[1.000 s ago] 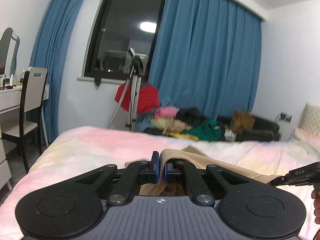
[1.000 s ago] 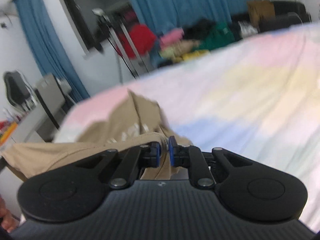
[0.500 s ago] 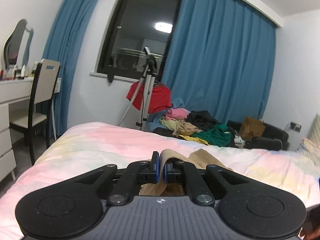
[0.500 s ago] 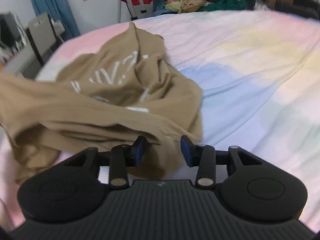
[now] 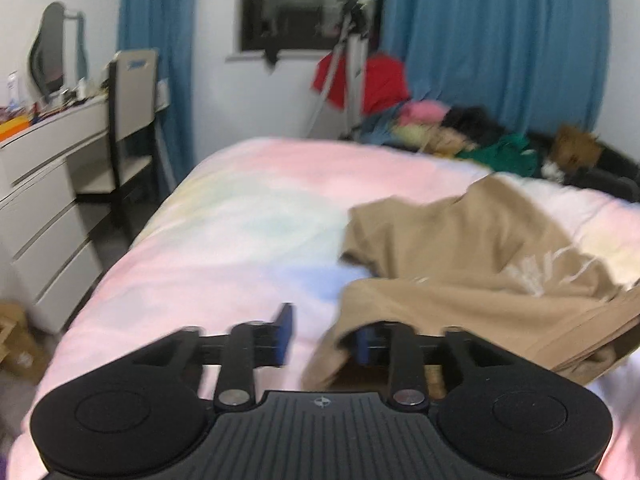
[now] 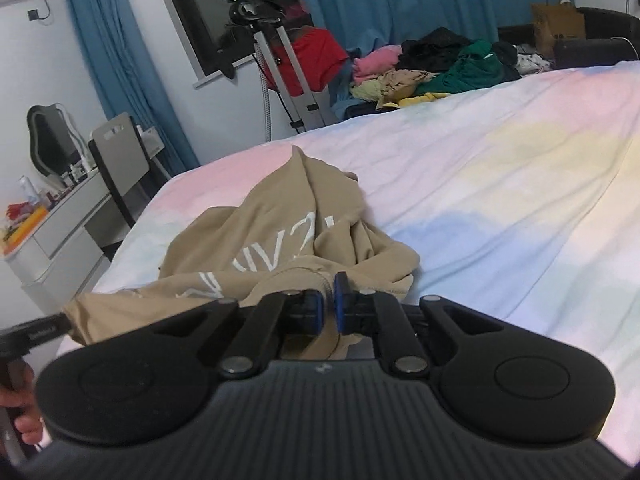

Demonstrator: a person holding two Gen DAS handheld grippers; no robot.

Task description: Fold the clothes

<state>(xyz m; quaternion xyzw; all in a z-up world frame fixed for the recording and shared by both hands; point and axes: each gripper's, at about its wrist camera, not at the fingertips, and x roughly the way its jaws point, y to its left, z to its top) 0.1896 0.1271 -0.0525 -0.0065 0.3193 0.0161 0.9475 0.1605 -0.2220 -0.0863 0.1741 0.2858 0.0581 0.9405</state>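
A tan T-shirt [image 5: 472, 264] with white lettering lies crumpled on the pastel bed cover [image 5: 248, 232]; it also shows in the right wrist view [image 6: 264, 248]. My left gripper [image 5: 324, 340] is open, its jaws wide apart, with the shirt's edge draped over the right finger [image 5: 366, 342]. My right gripper [image 6: 329, 310] is shut on the shirt's ribbed collar edge. The left gripper's tip [image 6: 36, 334] shows at the left edge of the right wrist view, at the shirt's far corner.
A white dresser [image 5: 44, 216] and a chair [image 5: 132, 120] stand left of the bed. A pile of coloured clothes [image 6: 432, 68] lies on a dark sofa beyond the bed, beside a steamer stand [image 6: 280, 60] and blue curtains.
My left gripper opened and let go of the shirt, dropping lower toward the bed. My right gripper, open half a second ago, has shut on the collar.
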